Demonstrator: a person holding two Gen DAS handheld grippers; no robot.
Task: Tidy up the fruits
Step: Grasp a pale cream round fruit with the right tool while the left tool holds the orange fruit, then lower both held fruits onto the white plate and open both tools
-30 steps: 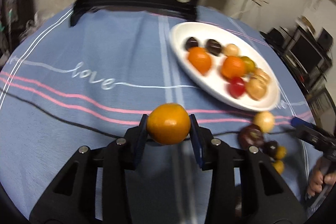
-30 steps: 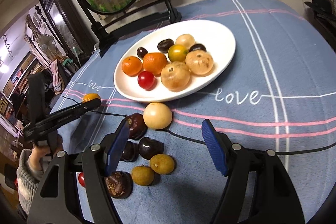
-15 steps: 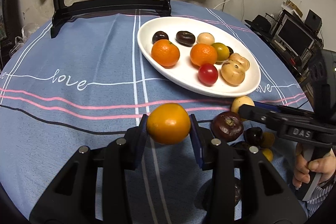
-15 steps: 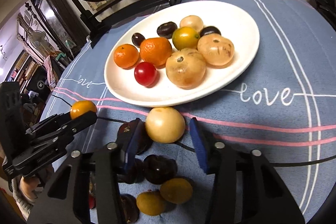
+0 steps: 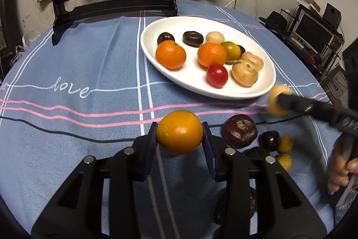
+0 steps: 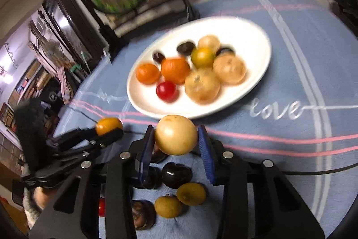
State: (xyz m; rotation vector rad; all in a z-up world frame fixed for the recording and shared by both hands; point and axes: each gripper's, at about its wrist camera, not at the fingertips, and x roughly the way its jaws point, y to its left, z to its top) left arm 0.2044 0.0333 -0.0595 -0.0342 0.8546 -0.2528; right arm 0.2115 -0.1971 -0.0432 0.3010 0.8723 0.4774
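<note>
My left gripper (image 5: 180,133) is shut on an orange-yellow fruit (image 5: 179,131) and holds it above the blue cloth, short of the white plate (image 5: 192,82). My right gripper (image 6: 176,139) is shut on a pale yellow round fruit (image 6: 176,135), lifted just in front of the plate (image 6: 257,37). The plate holds oranges, a red tomato, tan and dark fruits. The right gripper with its fruit (image 5: 276,103) shows at the right of the left wrist view. The left gripper with its fruit (image 6: 109,126) shows at the left of the right wrist view.
Loose dark and yellow-green fruits (image 6: 179,174) lie on the cloth under my right gripper, also visible in the left wrist view (image 5: 240,130). A round painted screen on a black stand (image 5: 114,4) stands at the table's far edge.
My right gripper has closed on the pale yellow fruit and lifted it off the cloth. My left gripper has moved closer to the plate with its fruit.
</note>
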